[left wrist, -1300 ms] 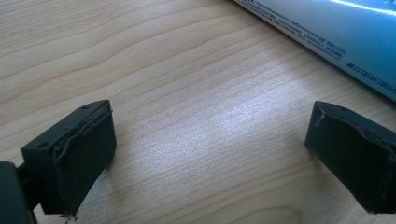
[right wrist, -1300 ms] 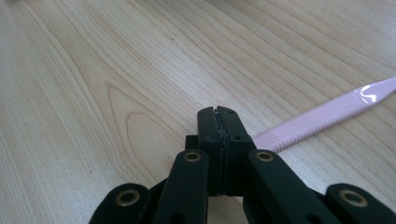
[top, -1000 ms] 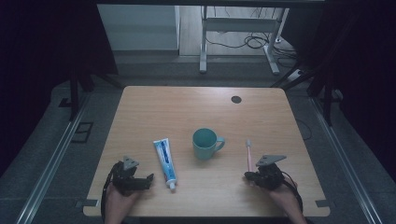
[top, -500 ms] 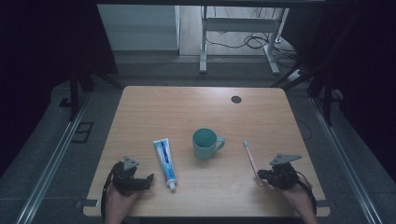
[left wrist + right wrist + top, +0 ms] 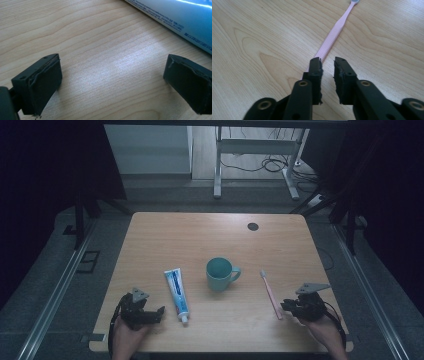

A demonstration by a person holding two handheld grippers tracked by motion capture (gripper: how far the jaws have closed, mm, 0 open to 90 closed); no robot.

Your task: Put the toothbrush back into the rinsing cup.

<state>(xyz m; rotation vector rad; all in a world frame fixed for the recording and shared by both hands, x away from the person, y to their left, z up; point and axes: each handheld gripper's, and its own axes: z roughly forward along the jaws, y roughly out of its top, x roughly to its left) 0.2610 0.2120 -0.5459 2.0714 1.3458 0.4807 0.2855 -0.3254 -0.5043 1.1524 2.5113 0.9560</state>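
High view: the wooden surface point(image 5: 200, 235) carries a teal mug point(image 5: 220, 274) at centre, a toothpaste tube point(image 5: 177, 292) to its left and a pink toothbrush point(image 5: 270, 293) to its right. The right tongs point(image 5: 286, 306) sit at the near end of the toothbrush handle; the left tongs point(image 5: 156, 312) rest just left of the tube's cap end. Right gripper view: the right tongs point(image 5: 327, 65) have just been opening and stand slightly parted, with the toothbrush point(image 5: 334, 35) running away from their tips and passing under the left jaw, not pinched. Left gripper view: the left tongs point(image 5: 113, 75) are spread wide over bare wood, with the tube point(image 5: 180, 17) beyond the right jaw.
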